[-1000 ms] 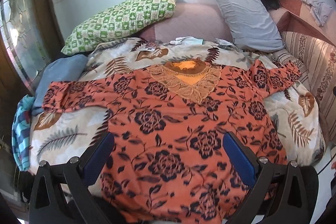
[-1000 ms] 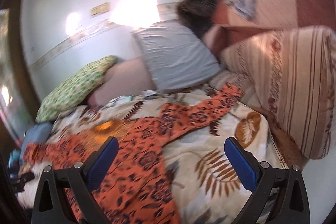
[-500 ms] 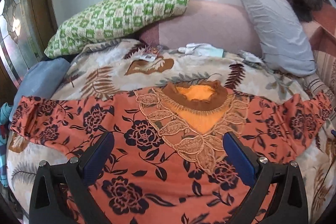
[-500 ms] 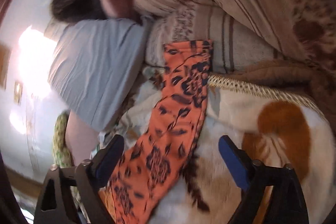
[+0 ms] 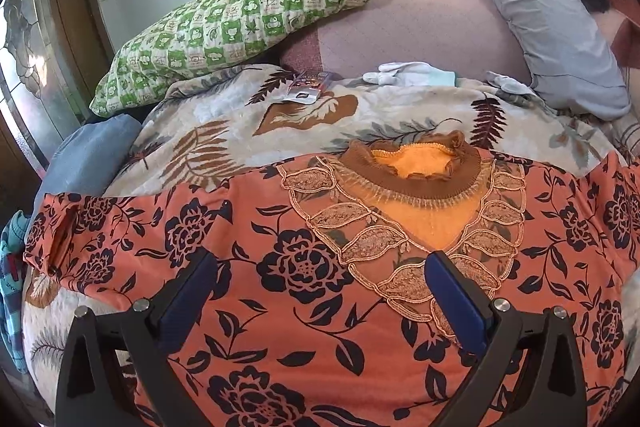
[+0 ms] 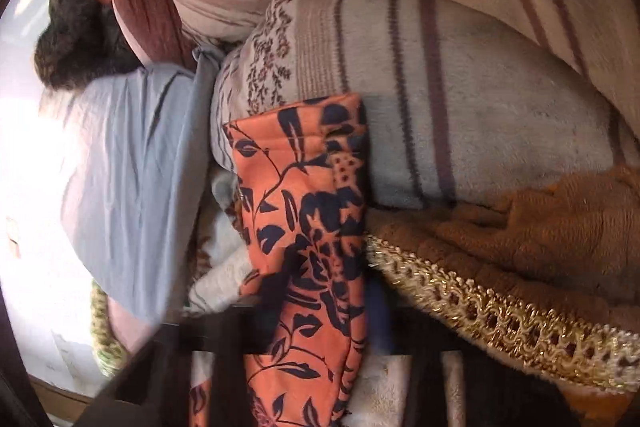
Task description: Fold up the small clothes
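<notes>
Matt printed cloth top (image 5: 320,307) on fuzzy fleece blanket (image 5: 224,143).

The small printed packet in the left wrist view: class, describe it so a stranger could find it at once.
Start at the leaf-patterned blanket covering the bed, and look to its far edge, just below the green checked pillow. There lies the small printed packet, flat and partly white. Unlike the pale gloves to its right, it is a stiff, dark-printed rectangle, not soft cloth.

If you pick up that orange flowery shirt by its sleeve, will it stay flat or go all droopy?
Probably droopy: the orange floral shirt lies soft and wrinkled on the leaf-print blanket. Its sleeve bunches where the right gripper pinches it, so it likely dangles. It looks thin, so probably light.
</notes>
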`<state>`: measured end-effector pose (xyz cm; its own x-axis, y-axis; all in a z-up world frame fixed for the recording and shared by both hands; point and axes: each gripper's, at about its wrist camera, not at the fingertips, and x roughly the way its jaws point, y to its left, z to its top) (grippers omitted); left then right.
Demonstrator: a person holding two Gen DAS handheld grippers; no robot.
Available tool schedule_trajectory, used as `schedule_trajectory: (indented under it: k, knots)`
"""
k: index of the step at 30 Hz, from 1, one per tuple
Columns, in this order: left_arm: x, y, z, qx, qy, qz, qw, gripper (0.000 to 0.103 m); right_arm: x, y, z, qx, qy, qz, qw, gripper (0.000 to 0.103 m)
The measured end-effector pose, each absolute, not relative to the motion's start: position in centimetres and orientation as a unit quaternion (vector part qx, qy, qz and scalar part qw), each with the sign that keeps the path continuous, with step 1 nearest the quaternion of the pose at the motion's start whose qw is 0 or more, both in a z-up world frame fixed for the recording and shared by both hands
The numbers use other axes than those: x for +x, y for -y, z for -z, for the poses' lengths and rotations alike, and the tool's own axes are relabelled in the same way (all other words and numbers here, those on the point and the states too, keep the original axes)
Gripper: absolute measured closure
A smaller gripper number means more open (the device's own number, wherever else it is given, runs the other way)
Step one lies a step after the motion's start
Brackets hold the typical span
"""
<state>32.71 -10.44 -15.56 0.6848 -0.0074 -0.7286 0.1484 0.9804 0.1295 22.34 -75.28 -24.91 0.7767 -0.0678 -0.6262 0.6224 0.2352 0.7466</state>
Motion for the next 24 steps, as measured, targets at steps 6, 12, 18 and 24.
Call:
schedule_trajectory:
  k: [6,12,18,24]
  knots:
    - [32.1,9.5,14.5,0.073,-0.390,0.046,0.917,0.000,21.2,72.2,20.7,0.582,-0.192,0.180,0.769,0.095]
    - [32.1,5.8,11.6,0.026,-0.374,0.015,0.927,0.000,23.8,64.0,12.4,0.544,-0.204,0.085,0.810,0.095]
    - [32.1,-1.2,9.6,-0.012,-0.351,-0.054,0.935,0.000,28.6,49.5,6.2,0.489,-0.241,-0.033,0.838,0.095]
    - [32.1,-8.4,10.5,-0.030,-0.339,-0.129,0.931,0.000,33.1,33.6,8.3,0.472,-0.300,-0.117,0.821,0.095]
